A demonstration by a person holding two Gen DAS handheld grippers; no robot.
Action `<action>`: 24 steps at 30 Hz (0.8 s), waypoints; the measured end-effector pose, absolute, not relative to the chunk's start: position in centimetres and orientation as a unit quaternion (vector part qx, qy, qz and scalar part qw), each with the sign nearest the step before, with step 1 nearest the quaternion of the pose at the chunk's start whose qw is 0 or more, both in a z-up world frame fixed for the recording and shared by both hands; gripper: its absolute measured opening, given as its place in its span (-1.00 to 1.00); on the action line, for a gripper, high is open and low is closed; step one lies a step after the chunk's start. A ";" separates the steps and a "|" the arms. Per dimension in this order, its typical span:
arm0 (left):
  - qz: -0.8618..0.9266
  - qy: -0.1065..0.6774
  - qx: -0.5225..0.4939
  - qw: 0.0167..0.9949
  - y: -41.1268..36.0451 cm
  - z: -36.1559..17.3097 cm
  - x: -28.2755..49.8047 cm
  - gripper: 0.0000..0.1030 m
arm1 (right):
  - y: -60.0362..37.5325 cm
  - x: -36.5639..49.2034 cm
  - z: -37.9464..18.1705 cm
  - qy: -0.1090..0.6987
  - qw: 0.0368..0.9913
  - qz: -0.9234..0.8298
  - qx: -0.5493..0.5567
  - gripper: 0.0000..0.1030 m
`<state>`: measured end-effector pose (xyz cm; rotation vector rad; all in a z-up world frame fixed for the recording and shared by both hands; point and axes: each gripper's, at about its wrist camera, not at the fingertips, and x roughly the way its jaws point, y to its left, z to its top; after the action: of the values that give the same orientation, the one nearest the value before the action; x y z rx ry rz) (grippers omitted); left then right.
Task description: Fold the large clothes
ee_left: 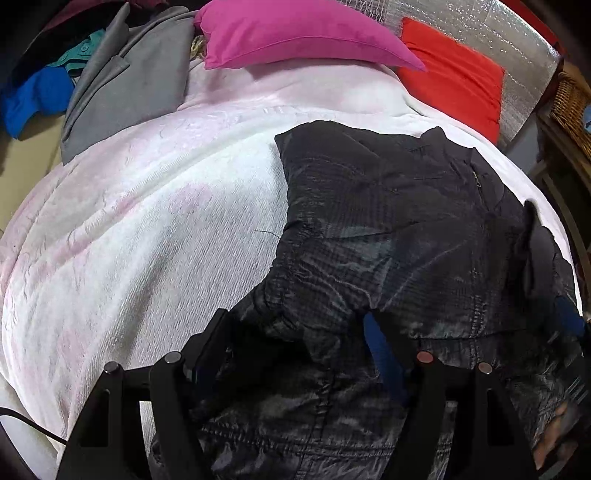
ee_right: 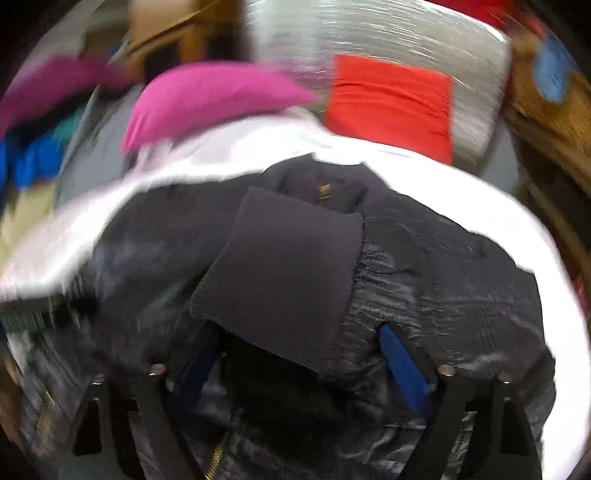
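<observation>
Partly, jacket (ee_left: 388, 229) folds hide both grippers' fingers (ee_right: 402, 365).

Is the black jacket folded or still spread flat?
Partly folded: black jacket is bunched on the white blanket, its ribbed cuff lying across the body.

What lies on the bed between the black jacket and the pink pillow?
Only bare white blanket separates the black jacket from the pink pillow; the left wrist view shows it most clearly.
</observation>
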<state>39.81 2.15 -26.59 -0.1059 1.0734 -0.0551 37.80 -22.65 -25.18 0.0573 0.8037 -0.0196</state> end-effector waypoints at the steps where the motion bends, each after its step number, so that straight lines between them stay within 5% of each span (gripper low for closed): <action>1: -0.027 0.511 -0.051 0.858 2.1 -26.6 39.8 0.46 | -24.0 37.7 -24.8 0.385 0.921 -0.018 0.063 0.55; 10: -0.021 0.510 -0.049 0.859 2.0 -26.7 39.7 0.46 | -40.1 33.8 -27.3 0.345 0.826 -0.063 0.442 0.53; 17: -0.012 0.510 -0.047 0.859 1.8 -26.8 39.9 0.46 | -31.0 34.6 -21.9 0.343 0.921 0.002 0.185 0.59; 24: -0.019 0.510 -0.046 0.859 1.9 -26.9 39.9 0.46 | -20.8 37.2 -24.8 0.396 0.916 -0.004 -0.061 0.62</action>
<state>39.92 1.91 -26.88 -0.0969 1.0701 -0.0394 37.22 -20.80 -24.81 -0.1253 0.8155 -0.0089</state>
